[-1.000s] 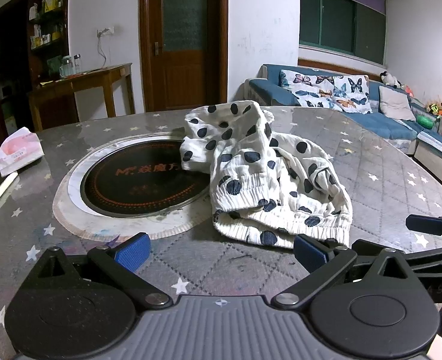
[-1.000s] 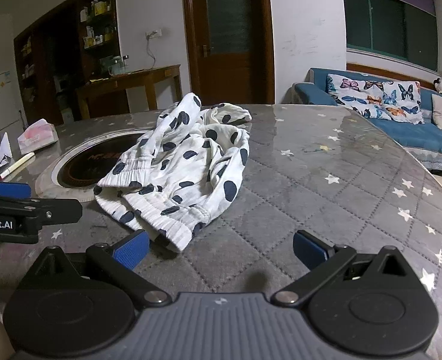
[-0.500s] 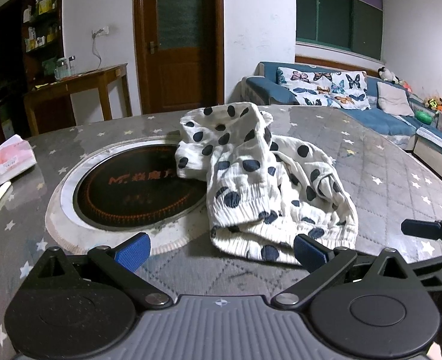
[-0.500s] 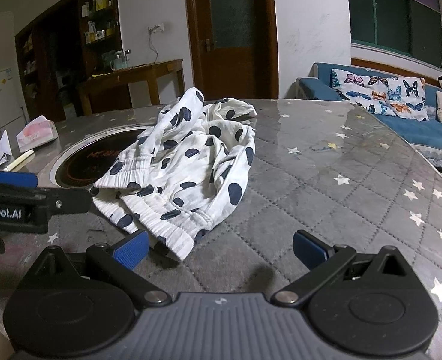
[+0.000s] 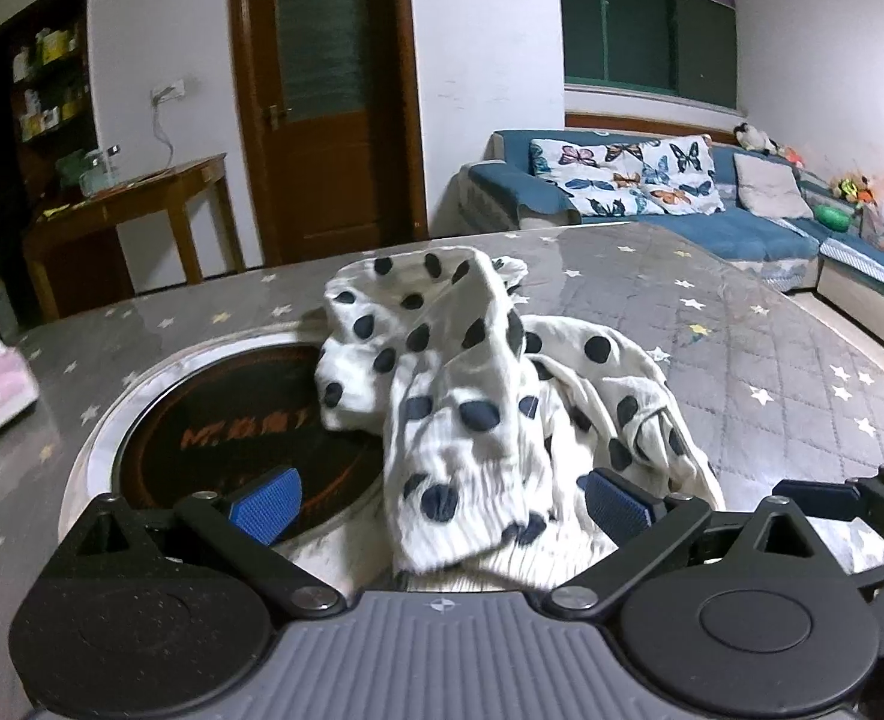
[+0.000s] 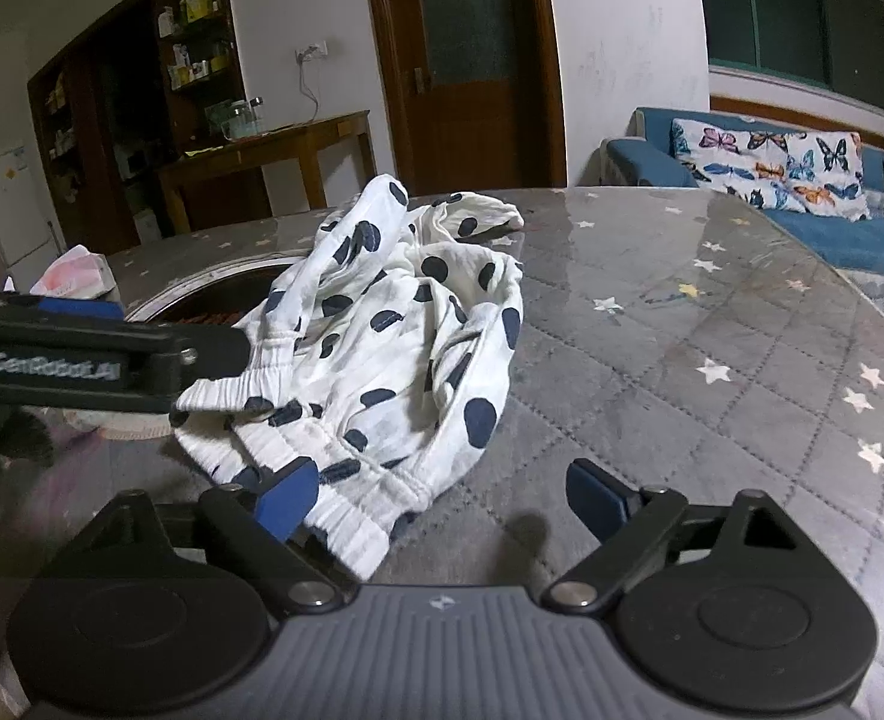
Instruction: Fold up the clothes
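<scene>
Centrally, a crumpled white garment with dark polka dots (image 5: 478, 414) is shown heaped on the grey star-patterned table (image 5: 772, 372), its one edge draped over the round black cooktop (image 5: 213, 438) set into the tabletop. The left gripper (image 5: 442, 495) is held spread wide, with the garment's ribbed hem lying between the blue pads but not pressed by them. The right gripper (image 6: 442, 495) is seen at the garment's near corner; its jaws are closing, the left pad (image 6: 288, 495) just at the elastic hem, the cloth not yet pinched. A tissue pack (image 6: 72, 270) is seen beyond the cooktop
</scene>
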Available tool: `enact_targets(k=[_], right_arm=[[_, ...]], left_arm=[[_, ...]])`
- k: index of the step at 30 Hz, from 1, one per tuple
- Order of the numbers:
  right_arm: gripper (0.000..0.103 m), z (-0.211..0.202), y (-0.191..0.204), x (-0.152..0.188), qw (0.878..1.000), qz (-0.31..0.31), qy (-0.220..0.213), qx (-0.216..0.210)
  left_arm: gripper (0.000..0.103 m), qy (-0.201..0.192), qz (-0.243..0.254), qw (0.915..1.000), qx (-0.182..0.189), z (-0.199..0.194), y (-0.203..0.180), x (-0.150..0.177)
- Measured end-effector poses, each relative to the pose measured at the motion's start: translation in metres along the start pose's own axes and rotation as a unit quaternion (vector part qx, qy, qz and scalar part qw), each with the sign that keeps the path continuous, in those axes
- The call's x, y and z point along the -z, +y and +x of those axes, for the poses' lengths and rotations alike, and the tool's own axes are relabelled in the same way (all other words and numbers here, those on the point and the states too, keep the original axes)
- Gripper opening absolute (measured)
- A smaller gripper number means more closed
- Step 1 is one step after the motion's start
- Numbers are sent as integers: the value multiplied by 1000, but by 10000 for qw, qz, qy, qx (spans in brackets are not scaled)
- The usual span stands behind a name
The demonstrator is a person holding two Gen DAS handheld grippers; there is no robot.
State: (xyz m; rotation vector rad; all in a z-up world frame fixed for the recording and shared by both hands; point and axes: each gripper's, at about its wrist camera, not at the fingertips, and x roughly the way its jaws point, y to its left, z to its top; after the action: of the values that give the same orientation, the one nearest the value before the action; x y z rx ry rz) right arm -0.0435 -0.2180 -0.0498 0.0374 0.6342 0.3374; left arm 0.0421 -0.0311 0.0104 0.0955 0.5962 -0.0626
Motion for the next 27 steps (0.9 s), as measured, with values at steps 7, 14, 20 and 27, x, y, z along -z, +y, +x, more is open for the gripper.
enact_targets(k=[7,14,20,27], right_arm=[[76,12,-7,-6,9997,171,110,-127],[44,21,-14,-9,9984,408,208,-328],[13,17,-23,-12,9962,573,217,-612],[6,-9,-25,-25,9935,462,82,-1038]], left_arm=[[86,58,128,9999,81,30,0,-19],[20,280,228,9988,326,48,11,-24],[4,273,-302,9976,564,32,44,-17],[2,267,-946,9931,637,-9,89,-3]])
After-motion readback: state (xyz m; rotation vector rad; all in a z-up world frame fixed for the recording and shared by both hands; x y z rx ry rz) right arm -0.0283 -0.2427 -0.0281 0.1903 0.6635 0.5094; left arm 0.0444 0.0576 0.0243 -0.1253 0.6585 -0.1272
